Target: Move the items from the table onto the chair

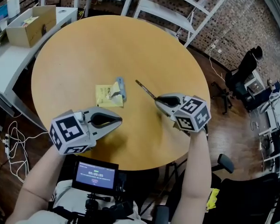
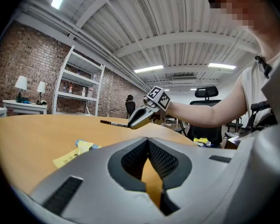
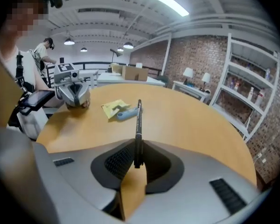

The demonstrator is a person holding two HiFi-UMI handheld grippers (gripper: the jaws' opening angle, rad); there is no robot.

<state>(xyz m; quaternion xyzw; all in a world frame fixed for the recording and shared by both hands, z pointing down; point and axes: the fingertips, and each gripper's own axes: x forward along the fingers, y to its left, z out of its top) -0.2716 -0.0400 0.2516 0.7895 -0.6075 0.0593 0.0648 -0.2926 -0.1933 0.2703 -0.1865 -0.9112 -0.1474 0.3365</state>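
Note:
A black pen (image 1: 145, 90) sticks out from my right gripper (image 1: 158, 101), which is shut on its near end and holds it just above the round wooden table (image 1: 84, 45). In the right gripper view the pen (image 3: 138, 129) runs straight forward from between the pads. A yellow sticky-note pad (image 1: 107, 96) and a small blue tube (image 1: 122, 88) lie together on the table, left of the pen. My left gripper (image 1: 117, 121) hovers at the near table edge, jaws together with nothing between them (image 2: 151, 171). From the left gripper view the right gripper (image 2: 132, 122) shows with the pen (image 2: 113, 123).
A cardboard box (image 1: 31, 24) sits on a white desk at the far left. White shelving (image 1: 177, 8) stands behind the table. An office chair (image 1: 245, 69) is at the far right, and another seat (image 1: 226, 164) is near my right elbow. Cables (image 1: 14, 143) lie on the floor.

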